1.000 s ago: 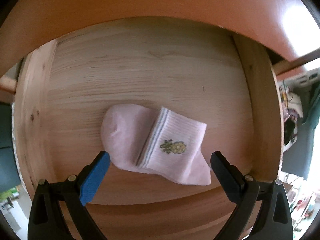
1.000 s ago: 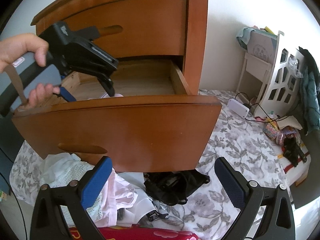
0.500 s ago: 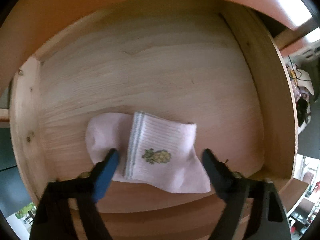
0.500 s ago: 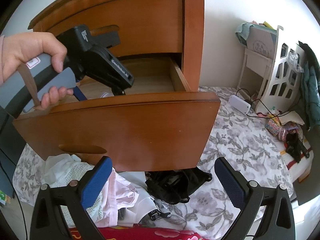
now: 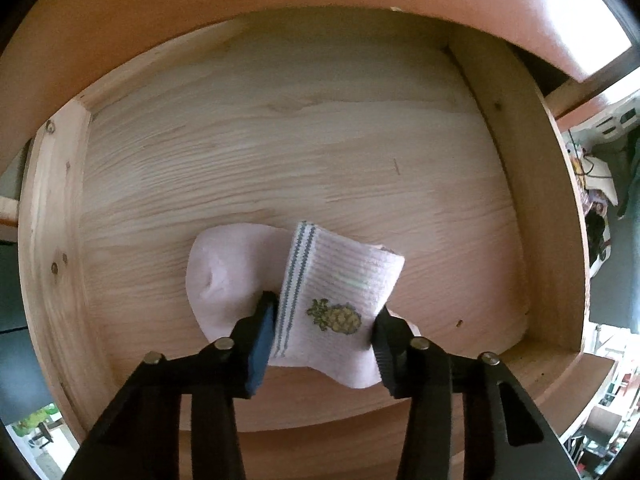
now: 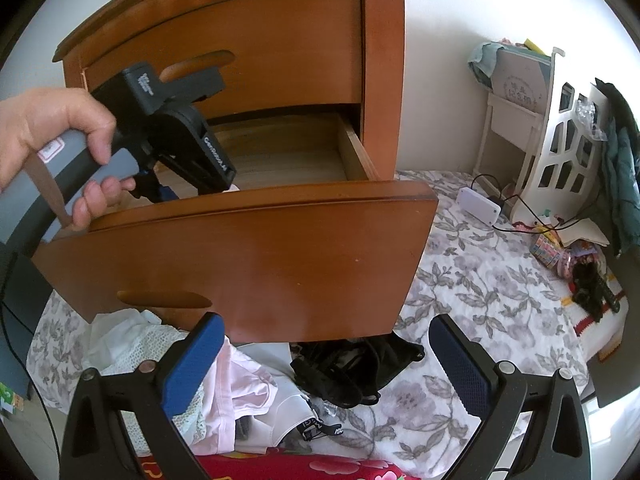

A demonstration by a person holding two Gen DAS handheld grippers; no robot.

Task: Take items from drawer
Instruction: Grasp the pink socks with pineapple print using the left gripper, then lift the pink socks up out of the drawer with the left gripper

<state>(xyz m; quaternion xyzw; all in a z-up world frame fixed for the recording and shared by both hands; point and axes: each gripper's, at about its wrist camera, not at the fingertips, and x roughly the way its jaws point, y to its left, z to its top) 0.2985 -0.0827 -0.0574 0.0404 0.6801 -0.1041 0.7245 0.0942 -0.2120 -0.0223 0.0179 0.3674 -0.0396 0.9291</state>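
A pink sock (image 5: 332,292) with a pineapple mark and grey-striped cuff lies on the pale wood floor of the open drawer (image 5: 280,140). My left gripper (image 5: 324,328) points straight down onto it. Its jaws are closing, with the cuff bunched up between the pads, which touch it on both sides. In the right wrist view a hand (image 6: 52,128) holds the left gripper's body (image 6: 192,136) over the drawer's brown front (image 6: 260,260), its fingertips hidden inside. My right gripper (image 6: 326,324) hangs open in front of the drawer, holding nothing.
Below the drawer front lies a heap of clothes: white lace (image 6: 132,344), a pink garment (image 6: 240,384), a black one (image 6: 352,368). A floral sheet (image 6: 480,280) spreads to the right, with a white rack (image 6: 560,148), cables and small clutter beyond.
The left gripper has sunk into the drawer and its jaws have narrowed from wide apart to pressing on the sock's cuff, which now bulges. The right gripper has stayed put.
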